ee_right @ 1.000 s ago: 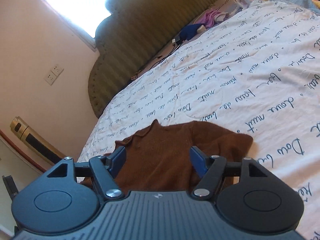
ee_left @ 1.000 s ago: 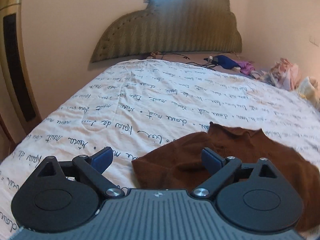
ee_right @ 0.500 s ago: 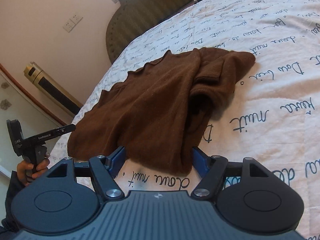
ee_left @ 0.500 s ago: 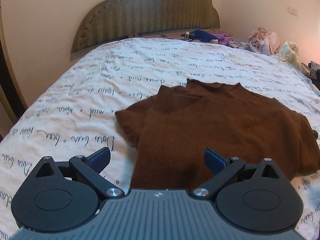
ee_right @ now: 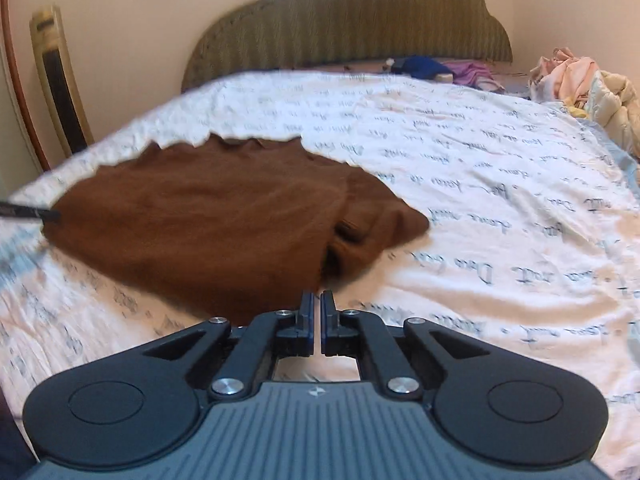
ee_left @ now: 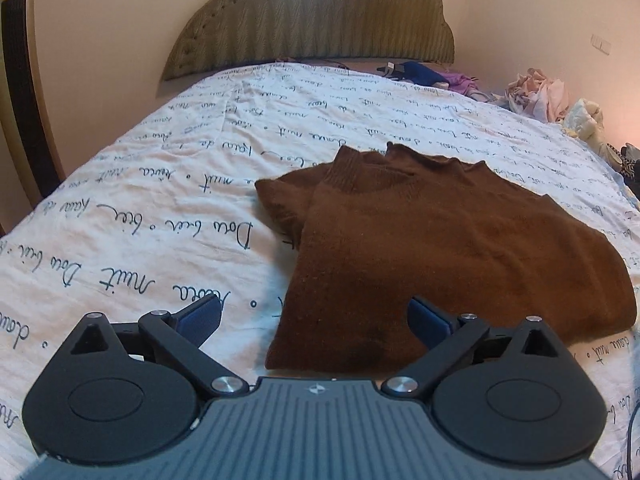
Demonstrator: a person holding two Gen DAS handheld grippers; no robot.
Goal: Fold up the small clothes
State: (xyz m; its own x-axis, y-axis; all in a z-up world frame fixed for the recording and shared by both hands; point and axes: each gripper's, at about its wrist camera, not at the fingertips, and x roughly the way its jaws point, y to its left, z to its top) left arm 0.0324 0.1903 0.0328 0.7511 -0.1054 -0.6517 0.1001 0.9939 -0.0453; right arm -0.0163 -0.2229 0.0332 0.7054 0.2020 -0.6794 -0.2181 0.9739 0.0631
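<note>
One brown sweater [ee_left: 440,248] lay flat on the bed [ee_left: 160,208], collar toward the headboard [ee_left: 320,28], long axis running headboard to foot. The left claw [ee_left: 314,318] stood open, straddling the sweater's near-left hem corner without pressing it. The right claw [ee_right: 318,306] had just been closing and was shut, nothing visibly between its pads, at the sweater's near-right hem edge. Count: one sweater, two claws, each at its own corner.

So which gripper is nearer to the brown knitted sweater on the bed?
Left. The open left gripper has the brown knitted sweater's near hem corner between its fingers. The right gripper, just closed on nothing, has its tips just short of the other hem edge.
</note>
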